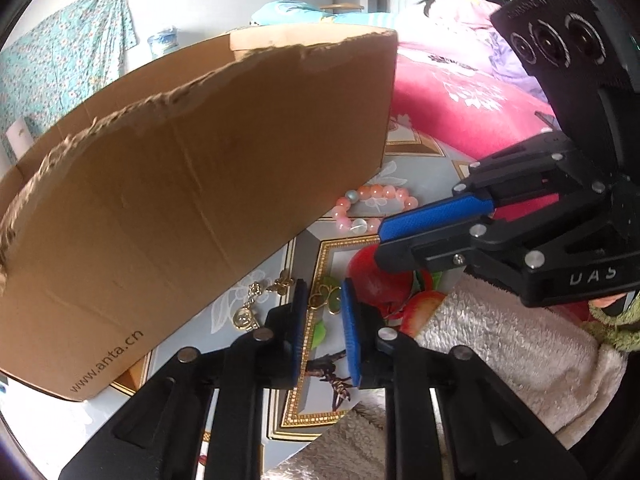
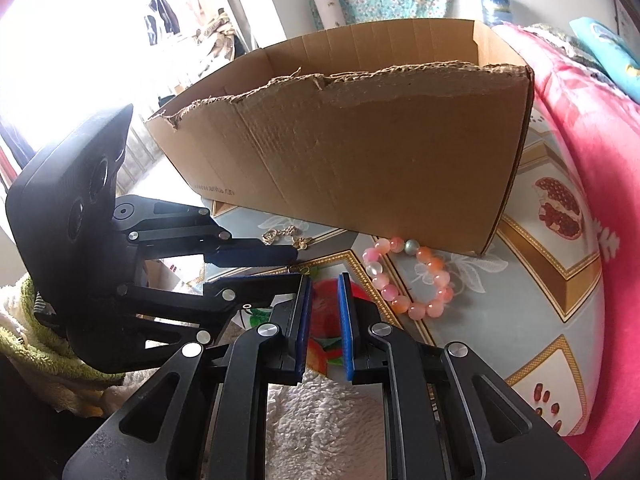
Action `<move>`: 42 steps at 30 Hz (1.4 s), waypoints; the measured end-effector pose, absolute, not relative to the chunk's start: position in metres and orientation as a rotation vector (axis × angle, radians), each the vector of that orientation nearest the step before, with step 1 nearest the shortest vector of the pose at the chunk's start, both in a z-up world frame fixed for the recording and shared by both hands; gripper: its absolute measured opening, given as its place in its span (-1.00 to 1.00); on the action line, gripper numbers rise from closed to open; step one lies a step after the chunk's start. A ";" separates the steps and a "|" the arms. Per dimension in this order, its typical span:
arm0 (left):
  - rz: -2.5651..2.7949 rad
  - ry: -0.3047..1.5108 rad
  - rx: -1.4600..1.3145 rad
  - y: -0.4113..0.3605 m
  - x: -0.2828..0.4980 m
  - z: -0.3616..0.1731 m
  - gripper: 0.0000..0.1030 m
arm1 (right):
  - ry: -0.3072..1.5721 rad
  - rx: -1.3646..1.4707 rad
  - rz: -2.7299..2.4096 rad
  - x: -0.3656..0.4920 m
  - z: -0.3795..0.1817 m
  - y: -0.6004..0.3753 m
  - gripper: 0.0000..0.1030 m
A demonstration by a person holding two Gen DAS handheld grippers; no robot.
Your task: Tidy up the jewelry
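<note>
A gold chain with charms (image 1: 256, 304) lies on the patterned tablecloth beside the cardboard box (image 1: 192, 184); it also shows in the right wrist view (image 2: 286, 236). One gold charm (image 1: 320, 300) sits between the tips of my left gripper (image 1: 324, 300), which is open. A pink bead bracelet (image 2: 412, 280) lies by the box corner; it also shows in the left wrist view (image 1: 372, 204). My right gripper (image 2: 324, 284) is open and empty, left of the bracelet. It also shows in the left wrist view (image 1: 380, 240).
The open box (image 2: 360, 152) has a torn near rim. A white fluffy towel (image 1: 500, 340) lies near the grippers. A pink quilt (image 2: 600, 128) lies on the right. The tablecloth (image 2: 520, 300) has fruit prints and gold borders.
</note>
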State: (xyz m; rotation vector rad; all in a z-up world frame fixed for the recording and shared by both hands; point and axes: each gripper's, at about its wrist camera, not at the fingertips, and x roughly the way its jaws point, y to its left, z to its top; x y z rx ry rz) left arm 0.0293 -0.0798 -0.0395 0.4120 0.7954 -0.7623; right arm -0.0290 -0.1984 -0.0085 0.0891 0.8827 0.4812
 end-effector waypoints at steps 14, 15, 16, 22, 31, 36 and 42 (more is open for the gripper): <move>-0.751 0.790 0.347 -0.068 0.025 -0.032 -0.68 | 0.872 0.085 0.477 -0.037 -0.001 -0.211 -0.75; -0.745 0.786 0.341 -0.066 0.024 -0.030 -0.69 | 0.870 0.083 0.479 -0.038 0.001 -0.209 -0.75; -0.738 0.782 0.337 -0.063 0.024 -0.028 -0.68 | 0.867 0.081 0.481 -0.038 0.003 -0.208 -0.74; -0.680 0.765 0.271 -0.038 0.023 -0.016 -0.68 | 0.852 0.023 0.512 -0.032 0.003 -0.190 -0.55; -0.625 0.751 0.200 -0.007 0.026 -0.008 -0.68 | 0.866 -0.117 0.494 -0.010 -0.008 -0.160 -0.55; -0.621 0.750 0.176 -0.001 0.028 -0.009 -0.68 | 0.862 -0.169 0.442 -0.006 -0.013 -0.146 -0.62; -0.630 0.741 0.160 0.003 0.028 -0.010 -0.68 | 0.872 -0.180 0.426 -0.003 -0.013 -0.143 -0.88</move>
